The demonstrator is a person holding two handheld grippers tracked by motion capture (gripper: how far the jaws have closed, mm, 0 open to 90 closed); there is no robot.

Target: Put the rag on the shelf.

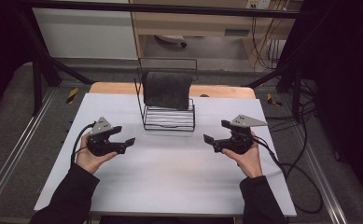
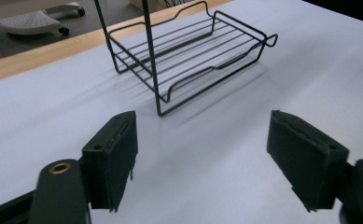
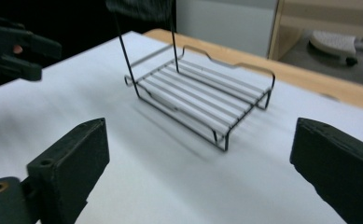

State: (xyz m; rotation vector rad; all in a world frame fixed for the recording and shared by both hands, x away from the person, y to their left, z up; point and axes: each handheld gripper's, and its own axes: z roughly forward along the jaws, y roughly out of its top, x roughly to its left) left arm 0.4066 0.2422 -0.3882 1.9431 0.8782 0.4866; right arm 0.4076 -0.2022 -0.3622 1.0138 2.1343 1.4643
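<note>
Landmark: wire rack (image 1: pixel 169 119) stands at the desk's (image 1: pixel 170 172) far middle, dark towel (image 1: pixel 167 89) draped over its upright frame
Open room: bare desk from rack to near edge
Left tool (image 1: pixel 125 140): jaws apart, empty, left of rack, apart from it
Right tool (image 1: pixel 212 138): jaws wide, empty, right of rack, apart from it

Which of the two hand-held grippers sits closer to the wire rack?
The left gripper: its jaw tips sit closer to the wire rack. The right gripper sits slightly farther off.
</note>
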